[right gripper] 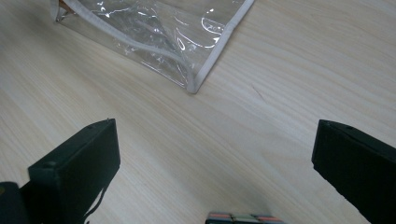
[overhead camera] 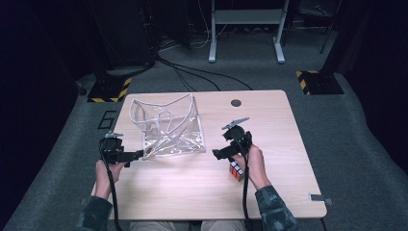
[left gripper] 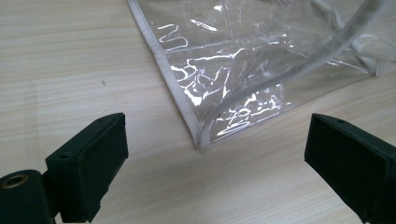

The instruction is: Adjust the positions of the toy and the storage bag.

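Bag: a clear plastic bag (overhead camera: pixel 168 127) with white piping is sitting on the table (overhead camera: pixel 269 120), in its left-centre part, nearer the far edge than the near one. Its mouth is standing open toward the far edge, with a white handle cord lying inside. In the left gripper view its piped corner (left gripper: pixel 201 140) is pointing at the gap between the jaws; in the right gripper view another corner (right gripper: pixel 192 86) is lying ahead on bare wood.

Cube: a colour cube (overhead camera: pixel 236 171) is resting on the table right of centre, toward the near edge, well apart from the bag. Its top edge (right gripper: pixel 245 218) is peeking in at the bottom of the right gripper view.

Left gripper: the left gripper (overhead camera: pixel 137 154) is hovering just beside the bag's near-left corner, jaws pointing right at it. The jaws are standing wide apart and gripping nothing; the corner is lying between and just ahead of them, not touching either.

Right gripper: the right gripper (overhead camera: pixel 216 154) is hanging between the bag and the cube, jaws aimed left toward the bag's near-right corner. The jaws are spread wide and holding nothing. The cube is sitting just below the hand (overhead camera: pixel 255 166).

Table: pale wood, with a round cable hole (overhead camera: pixel 235 102) near the far edge.
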The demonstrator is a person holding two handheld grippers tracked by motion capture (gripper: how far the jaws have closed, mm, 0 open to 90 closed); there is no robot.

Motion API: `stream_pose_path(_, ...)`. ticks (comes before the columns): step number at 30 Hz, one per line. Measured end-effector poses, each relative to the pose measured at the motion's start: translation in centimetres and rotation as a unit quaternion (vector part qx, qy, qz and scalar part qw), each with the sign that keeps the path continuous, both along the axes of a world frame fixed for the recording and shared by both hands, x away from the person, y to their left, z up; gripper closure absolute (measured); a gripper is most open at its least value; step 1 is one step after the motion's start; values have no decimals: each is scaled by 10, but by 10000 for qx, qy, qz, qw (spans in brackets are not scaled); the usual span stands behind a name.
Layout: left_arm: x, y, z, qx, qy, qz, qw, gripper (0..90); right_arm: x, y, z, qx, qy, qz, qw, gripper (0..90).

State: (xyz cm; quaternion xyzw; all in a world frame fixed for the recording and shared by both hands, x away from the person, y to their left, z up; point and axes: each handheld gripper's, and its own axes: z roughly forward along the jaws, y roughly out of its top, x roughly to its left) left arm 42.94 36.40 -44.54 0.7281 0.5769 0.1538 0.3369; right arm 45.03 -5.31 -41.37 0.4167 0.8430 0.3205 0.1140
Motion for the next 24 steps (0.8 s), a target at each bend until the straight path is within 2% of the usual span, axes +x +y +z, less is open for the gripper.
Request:
stream_pose_path(4, 6, 1, 7, -126, 64, 37, 9999, 63, 8, 9, 5, -9, 44, 17, 10000, 10)
stream_pose_path(11, 16, 2, 19, -207, 106, 3, 9997, 64, 16, 20, 11, -62, 37, 29, 10000, 10)
stream_pose_path(14, 20, 2, 24, -289, 106, 13, 9995, 65, 20, 27, 15, -165, 34, 116, 9998, 11)
stream_pose_path(24, 36, 5, 46, -381, 138, 51, 9992, 65, 30, 40, 23, -148, 58, 153, 9998, 12)
